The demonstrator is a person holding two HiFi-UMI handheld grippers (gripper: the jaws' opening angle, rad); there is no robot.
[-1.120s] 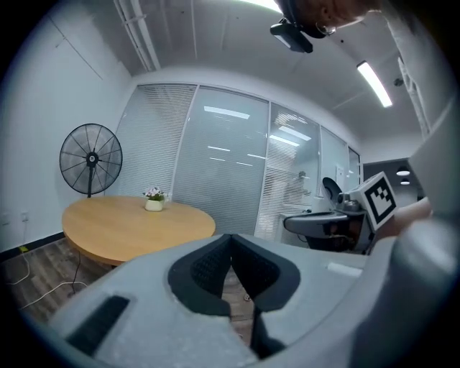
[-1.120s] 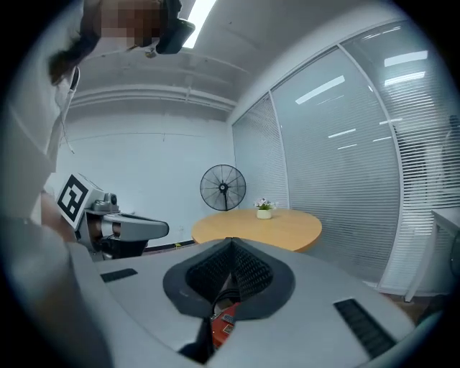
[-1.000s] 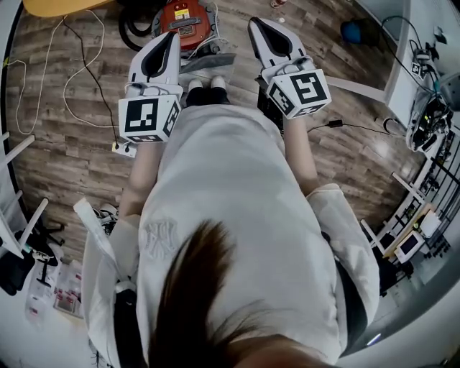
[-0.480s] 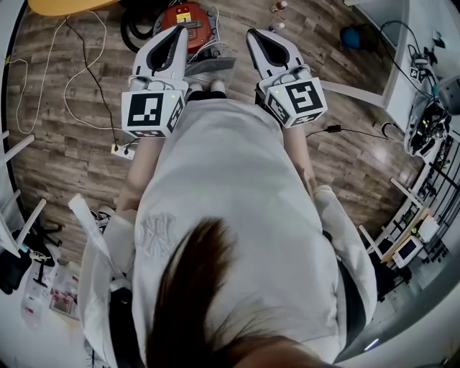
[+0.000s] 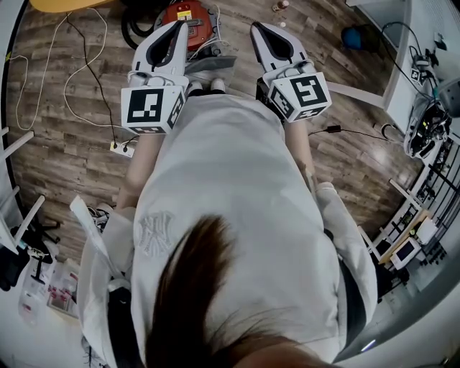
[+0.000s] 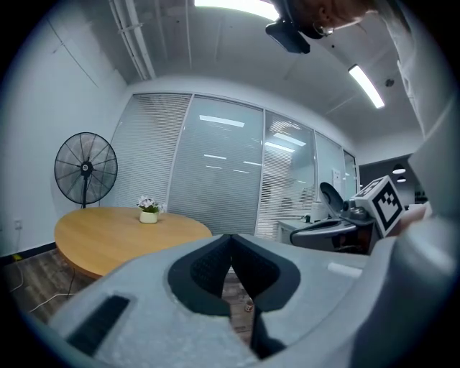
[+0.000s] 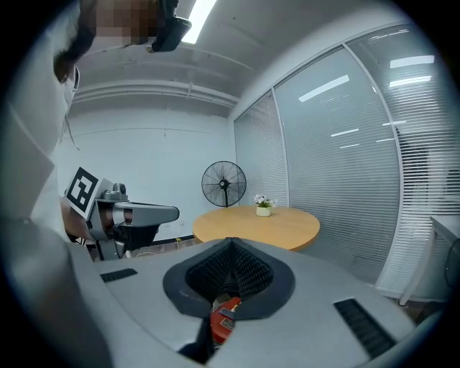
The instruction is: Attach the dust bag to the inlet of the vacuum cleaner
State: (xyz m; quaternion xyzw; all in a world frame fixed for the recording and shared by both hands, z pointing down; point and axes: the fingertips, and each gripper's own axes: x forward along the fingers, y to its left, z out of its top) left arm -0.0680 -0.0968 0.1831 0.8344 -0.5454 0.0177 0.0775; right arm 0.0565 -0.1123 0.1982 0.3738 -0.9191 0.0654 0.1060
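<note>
Start closest in: find the left gripper [image 5: 180, 26] with jaws pressed together on nothing, and the right gripper [image 5: 256, 27] likewise closed and empty. Note both held out roughly level ahead of the white shirt [image 5: 230, 187].

Look down between them, just past the white shoes [image 5: 205, 85], for the likely dust bag [image 5: 213, 65], lying on the wood floor [image 5: 65, 165]. Expect light, limp, easily crumpled material, probably with a stiffer collar round the opening. Judge that collar the place to pinch, to avoid soft walls folding and slipping out of a narrow grip. Cannot make out collar or opening from here. Looks plain grey, flat and roughly rectangular, with one end hidden under the left gripper.

Go a little further to the red vacuum cleaner [image 5: 188, 16], just beyond the bag's far edge; touching or merely beside, cannot tell. Expect a rigid, fairly heavy body, so better to carry the bag over than to shift the machine. Cannot pick out the inlet.

Note loose cables [image 5: 79, 79] trailing over the floor to the left. Farthest off, see a round wooden table [image 6: 108, 233] and a standing fan [image 6: 86, 169].
</note>
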